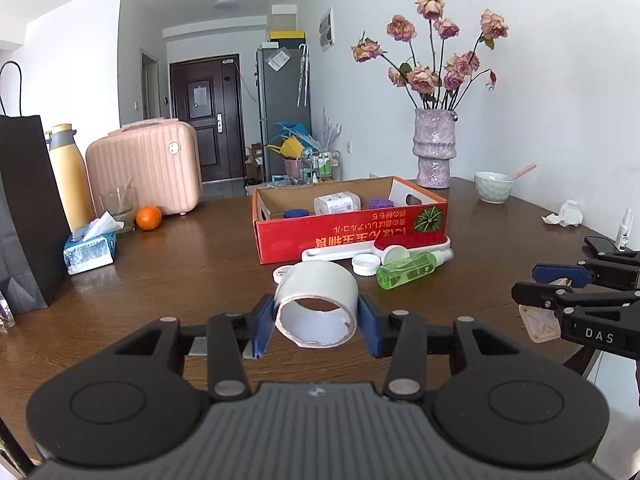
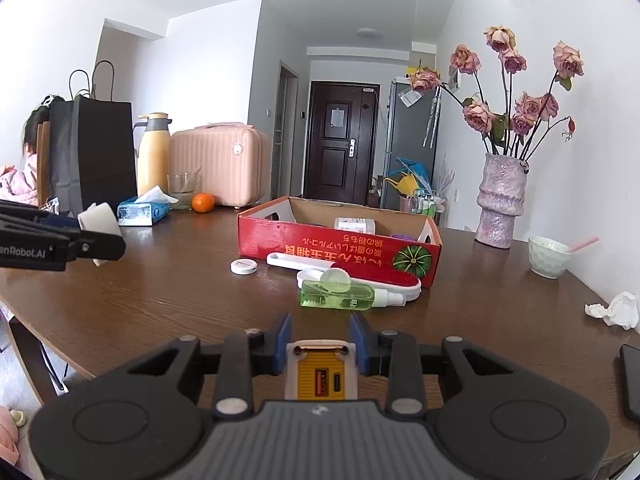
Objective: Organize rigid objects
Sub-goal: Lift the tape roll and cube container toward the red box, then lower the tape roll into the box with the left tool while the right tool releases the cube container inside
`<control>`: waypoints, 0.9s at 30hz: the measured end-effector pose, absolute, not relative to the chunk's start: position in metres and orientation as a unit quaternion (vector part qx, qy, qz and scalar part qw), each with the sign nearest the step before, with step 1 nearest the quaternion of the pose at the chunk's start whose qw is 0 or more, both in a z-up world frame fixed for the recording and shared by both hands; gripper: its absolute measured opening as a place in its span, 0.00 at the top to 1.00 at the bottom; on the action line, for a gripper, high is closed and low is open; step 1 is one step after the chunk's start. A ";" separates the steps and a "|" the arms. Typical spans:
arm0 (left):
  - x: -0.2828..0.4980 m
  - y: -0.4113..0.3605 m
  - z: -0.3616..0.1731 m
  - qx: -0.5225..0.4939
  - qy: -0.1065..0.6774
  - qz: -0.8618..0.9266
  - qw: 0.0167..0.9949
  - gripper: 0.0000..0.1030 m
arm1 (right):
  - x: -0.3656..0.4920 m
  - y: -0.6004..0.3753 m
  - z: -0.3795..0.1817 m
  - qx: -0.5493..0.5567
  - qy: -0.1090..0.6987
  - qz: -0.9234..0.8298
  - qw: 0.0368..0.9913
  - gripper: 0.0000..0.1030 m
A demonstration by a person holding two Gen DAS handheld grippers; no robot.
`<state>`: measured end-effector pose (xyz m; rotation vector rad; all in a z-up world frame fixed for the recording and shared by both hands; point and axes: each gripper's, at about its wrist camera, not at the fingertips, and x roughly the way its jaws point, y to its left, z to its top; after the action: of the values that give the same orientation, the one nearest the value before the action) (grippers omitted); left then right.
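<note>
The brown table (image 1: 180,272) holds a red box (image 1: 344,232) with things half hidden inside. The left gripper (image 1: 316,320) squeezes a white tape roll (image 1: 318,304) in its fingers above the table. The right gripper (image 2: 320,344) squeezes a small yellow charger (image 2: 320,376), its bottom cut off.

Bright, even daylight in both views, colours a bit washed out on the white walls. The table (image 1: 192,264) picks up soft sheen, with a blown-out patch top right of the right wrist view. Heavy fisheye bending and black corners. Close-up gripper bodies look slightly soft; shadows stay faint.
</note>
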<state>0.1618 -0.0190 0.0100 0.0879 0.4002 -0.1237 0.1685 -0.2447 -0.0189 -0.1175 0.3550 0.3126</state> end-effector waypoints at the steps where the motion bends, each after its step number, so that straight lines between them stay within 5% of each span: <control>1: 0.168 -0.018 0.009 0.042 0.201 -0.062 0.977 0.57 | 0.172 -0.245 -0.019 -0.059 0.176 0.155 0.970 0.70; 16: 0.419 0.009 0.046 -0.007 0.261 -0.099 0.960 0.57 | 0.383 -0.251 0.034 -0.032 0.183 0.179 0.966 0.70; 27: 0.606 0.001 0.000 0.037 0.364 -0.051 0.929 0.56 | 0.621 -0.227 -0.003 0.103 0.355 0.163 0.915 0.70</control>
<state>0.6062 0.0009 -0.0003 0.0748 0.7451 -0.1040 0.6213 -0.2268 -0.0032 0.2126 0.7316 0.3361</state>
